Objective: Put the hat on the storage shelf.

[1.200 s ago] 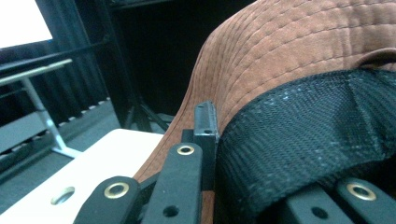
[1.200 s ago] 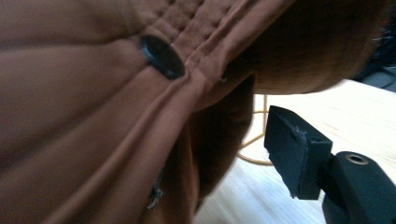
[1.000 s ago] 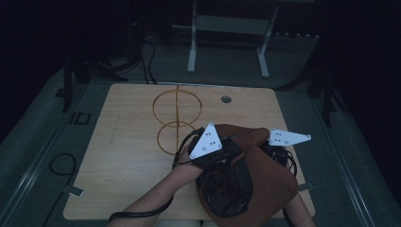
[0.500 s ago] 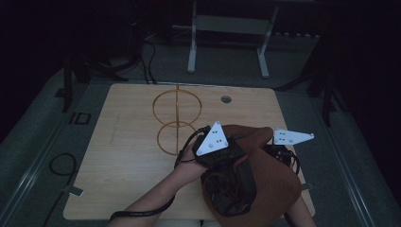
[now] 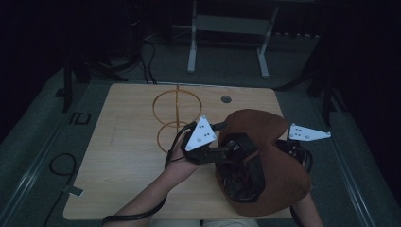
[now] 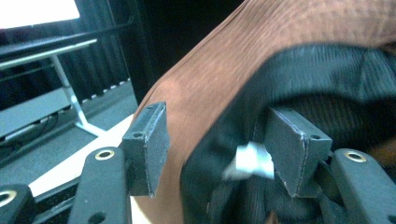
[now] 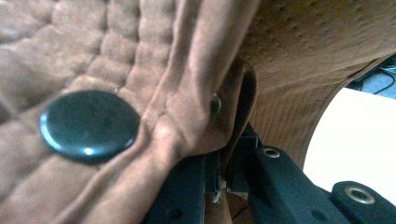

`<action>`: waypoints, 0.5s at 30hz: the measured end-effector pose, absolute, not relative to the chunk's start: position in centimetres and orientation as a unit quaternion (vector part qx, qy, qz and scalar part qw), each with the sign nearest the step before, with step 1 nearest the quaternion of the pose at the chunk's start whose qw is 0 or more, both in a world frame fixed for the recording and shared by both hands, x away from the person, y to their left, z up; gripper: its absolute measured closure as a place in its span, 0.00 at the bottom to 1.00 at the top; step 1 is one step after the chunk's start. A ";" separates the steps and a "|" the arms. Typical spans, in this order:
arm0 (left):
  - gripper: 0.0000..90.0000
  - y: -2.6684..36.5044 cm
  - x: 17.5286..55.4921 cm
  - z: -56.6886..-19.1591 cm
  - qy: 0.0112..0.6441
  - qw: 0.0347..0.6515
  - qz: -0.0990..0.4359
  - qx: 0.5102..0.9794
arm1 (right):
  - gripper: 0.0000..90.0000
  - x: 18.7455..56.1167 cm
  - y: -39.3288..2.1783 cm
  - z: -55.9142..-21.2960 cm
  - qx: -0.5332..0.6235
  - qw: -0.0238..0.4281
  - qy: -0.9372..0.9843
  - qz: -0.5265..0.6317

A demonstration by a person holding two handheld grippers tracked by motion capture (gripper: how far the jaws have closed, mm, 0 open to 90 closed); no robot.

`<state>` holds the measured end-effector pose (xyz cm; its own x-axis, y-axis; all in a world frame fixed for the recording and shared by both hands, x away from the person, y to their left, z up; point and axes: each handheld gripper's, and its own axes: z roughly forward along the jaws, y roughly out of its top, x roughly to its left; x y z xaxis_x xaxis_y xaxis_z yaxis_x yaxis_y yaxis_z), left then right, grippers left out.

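Dark room, pale wooden table [image 5: 127, 156] under high view. Brown jacket [image 5: 274, 156] bunched at table's 4 o'clock, black lining up. Wire hanger stand [image 5: 176, 118] near 12 o'clock, untouched. Left gripper [image 5: 222, 153] at jacket's 9 o'clock edge, right gripper [image 5: 283, 144] at its 3 o'clock.

Left gripper view: jaws apart, just been opening, jacket edge between, pads [image 6: 152, 144] not pressing.

Right gripper view: jaws clamped on jacket placket beside black button [image 7: 88, 125].

Judged step: regrasp during spreading. Next: left re-pinch on edge, then pull flat.
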<state>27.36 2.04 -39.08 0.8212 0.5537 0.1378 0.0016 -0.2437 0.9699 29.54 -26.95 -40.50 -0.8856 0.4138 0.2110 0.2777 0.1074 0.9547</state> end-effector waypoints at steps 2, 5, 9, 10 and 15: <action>0.43 2.7 27.3 -39.5 0.189 0.580 0.233 0.758 | 0.96 29.7 -27.4 -40.3 0.241 0.058 0.736 0.630; 0.41 3.8 27.1 -40.3 0.198 0.571 0.233 0.762 | 0.96 29.9 -28.0 -39.9 0.251 0.071 0.729 0.633; 0.31 5.2 26.7 -41.6 0.220 0.562 0.241 0.760 | 0.96 30.5 -28.8 -39.0 0.260 0.086 0.718 0.641; 0.27 5.7 26.7 -41.9 0.222 0.562 0.237 0.760 | 0.96 30.6 -28.9 -38.8 0.262 0.088 0.715 0.642; 0.16 7.2 26.3 -44.0 0.241 0.541 0.251 0.766 | 0.96 31.8 -29.4 -37.9 0.277 0.105 0.703 0.646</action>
<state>26.32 7.24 -44.05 0.7576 0.6410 0.1231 0.0978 -0.2980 0.9495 31.83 -29.44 -37.89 -0.8244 0.5254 0.2106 0.2543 0.0115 0.9670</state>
